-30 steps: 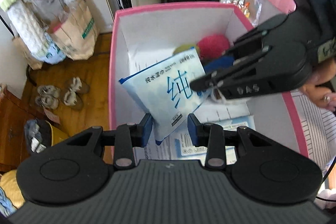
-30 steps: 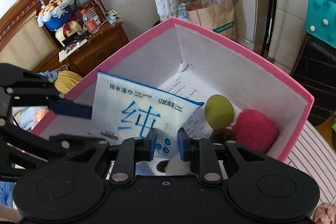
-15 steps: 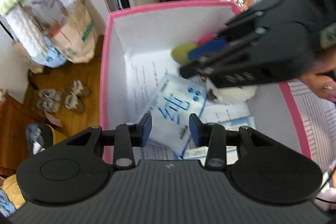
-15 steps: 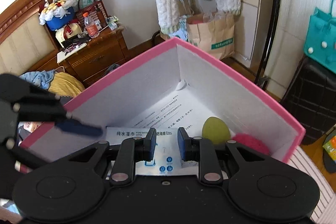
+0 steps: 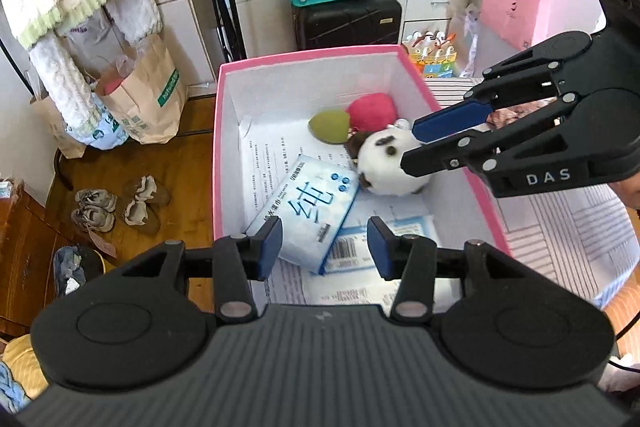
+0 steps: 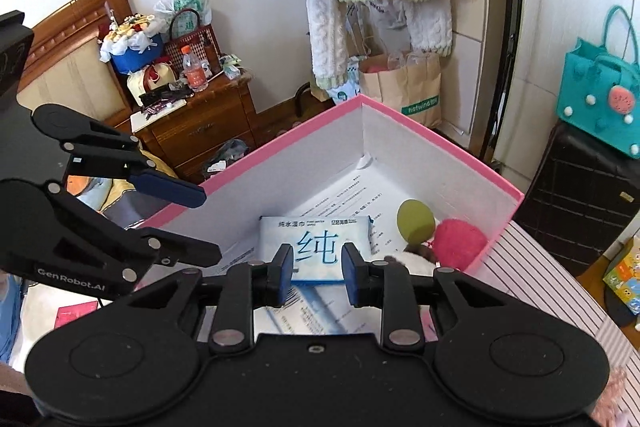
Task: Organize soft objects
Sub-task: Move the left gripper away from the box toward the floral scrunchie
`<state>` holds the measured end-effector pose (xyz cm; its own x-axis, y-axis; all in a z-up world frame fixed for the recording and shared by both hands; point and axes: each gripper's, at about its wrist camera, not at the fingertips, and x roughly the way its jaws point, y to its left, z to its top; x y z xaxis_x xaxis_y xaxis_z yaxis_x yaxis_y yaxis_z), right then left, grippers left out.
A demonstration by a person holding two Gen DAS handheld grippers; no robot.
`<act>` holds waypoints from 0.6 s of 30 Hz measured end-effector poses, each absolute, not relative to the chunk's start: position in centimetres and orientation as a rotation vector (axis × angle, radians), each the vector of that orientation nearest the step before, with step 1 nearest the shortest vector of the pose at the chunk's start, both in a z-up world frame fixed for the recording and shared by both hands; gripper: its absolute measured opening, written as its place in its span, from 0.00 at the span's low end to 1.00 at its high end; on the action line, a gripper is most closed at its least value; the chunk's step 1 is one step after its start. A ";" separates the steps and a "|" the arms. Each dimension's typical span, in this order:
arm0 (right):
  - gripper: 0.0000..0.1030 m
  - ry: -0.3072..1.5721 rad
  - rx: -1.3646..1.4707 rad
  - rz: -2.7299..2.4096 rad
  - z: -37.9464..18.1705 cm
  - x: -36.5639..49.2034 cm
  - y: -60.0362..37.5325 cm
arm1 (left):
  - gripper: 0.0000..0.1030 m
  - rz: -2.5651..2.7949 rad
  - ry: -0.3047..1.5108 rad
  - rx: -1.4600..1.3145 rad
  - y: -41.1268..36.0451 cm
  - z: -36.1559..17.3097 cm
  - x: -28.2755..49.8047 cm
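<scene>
Now both parted and empty, left gripper (image 5: 324, 242) above pink box's (image 5: 216, 163) near rim, right gripper (image 6: 315, 269) over wipes pack (image 6: 316, 243).

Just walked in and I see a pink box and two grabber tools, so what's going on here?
A person with a gripper in each hand is sorting soft things into the pink box. The wet wipes pack lies flat on the papers inside, near a white plush, a green ball and a red pompom. The left gripper and the right gripper both hover open over the box, holding nothing.
</scene>
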<state>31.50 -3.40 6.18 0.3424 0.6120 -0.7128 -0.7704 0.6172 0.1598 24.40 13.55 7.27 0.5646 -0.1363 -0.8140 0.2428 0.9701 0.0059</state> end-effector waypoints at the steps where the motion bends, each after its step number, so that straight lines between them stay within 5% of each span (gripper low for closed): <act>1: 0.31 0.815 -0.222 0.907 6.4 30.9 -3.6 | 0.45 -0.226 0.940 0.127 13.4 7.5 23.9; 18: 0.46 0.719 -0.276 0.867 11.5 21.9 -7.0 | 0.57 -0.277 0.844 0.178 12.0 11.6 15.8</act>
<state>21.93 -7.01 11.51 0.4334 0.5969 -0.6752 -0.7742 0.6301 0.0602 15.80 11.95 11.64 0.6315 -0.1699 -0.7565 0.3104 0.9495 0.0458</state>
